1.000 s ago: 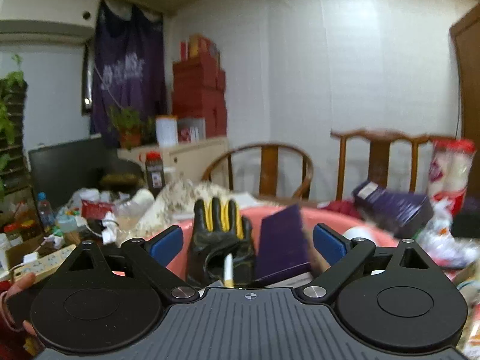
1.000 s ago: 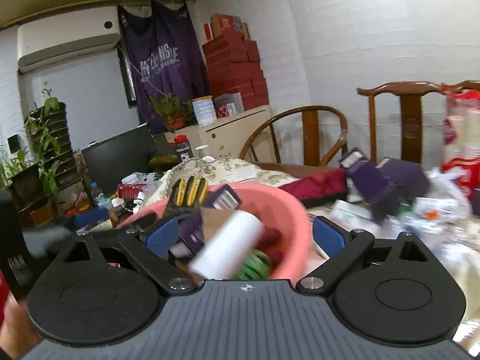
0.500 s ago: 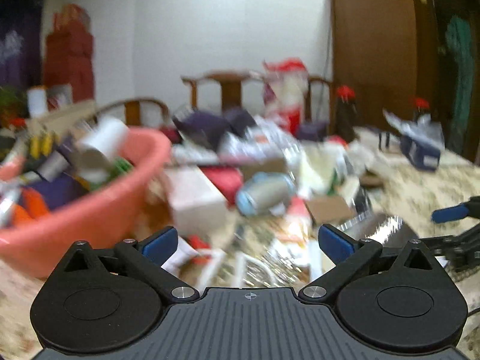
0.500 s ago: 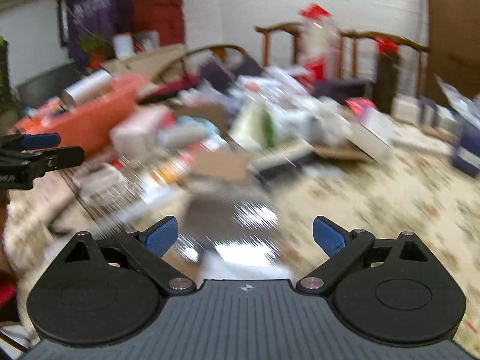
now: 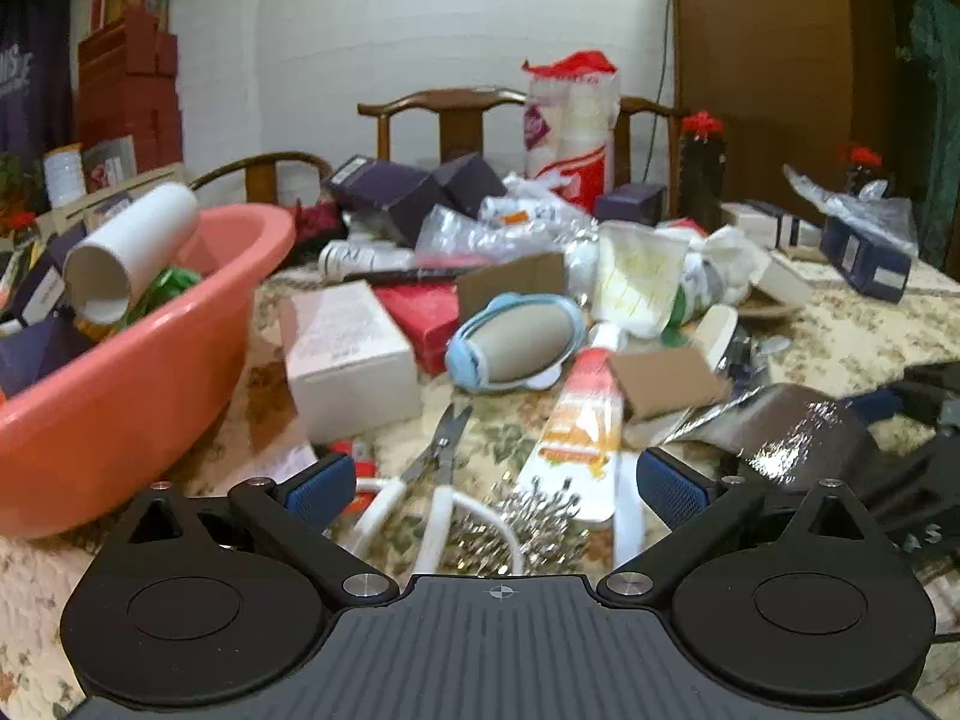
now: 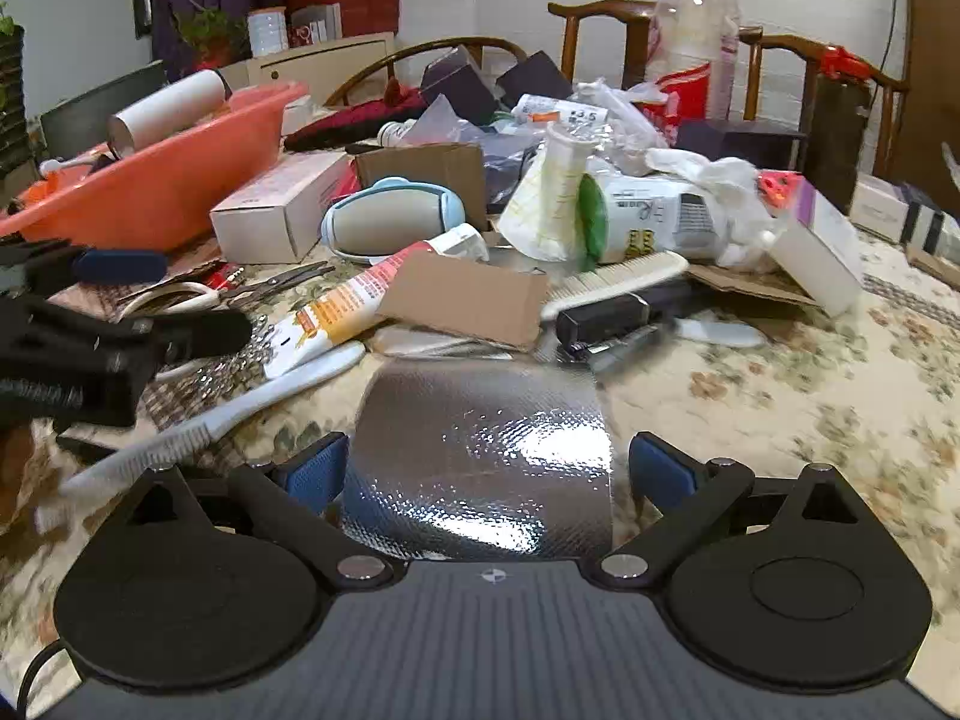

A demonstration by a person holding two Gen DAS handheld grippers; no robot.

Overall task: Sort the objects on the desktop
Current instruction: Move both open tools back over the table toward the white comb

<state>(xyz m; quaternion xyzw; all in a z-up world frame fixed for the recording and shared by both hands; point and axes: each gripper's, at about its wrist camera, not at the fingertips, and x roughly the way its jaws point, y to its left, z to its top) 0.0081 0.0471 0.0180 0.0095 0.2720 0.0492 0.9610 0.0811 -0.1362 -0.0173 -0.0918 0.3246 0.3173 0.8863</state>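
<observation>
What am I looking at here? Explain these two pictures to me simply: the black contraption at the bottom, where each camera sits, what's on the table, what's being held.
No robot here: a person holds a two-finger gripper in each hand, each with a fisheye camera looking forward along its fingers. The black shape at the bottom of each picture is the gripper's own body.

The left camera shows the left gripper, open and empty, above scissors and a tube. A pink basin, already holding things, stands to its left.

The right camera shows the right gripper, open, with a silver foil pouch lying between its fingers; nothing is clamped. The table is also cluttered with boxes, a comb and a long white brush.
</observation>
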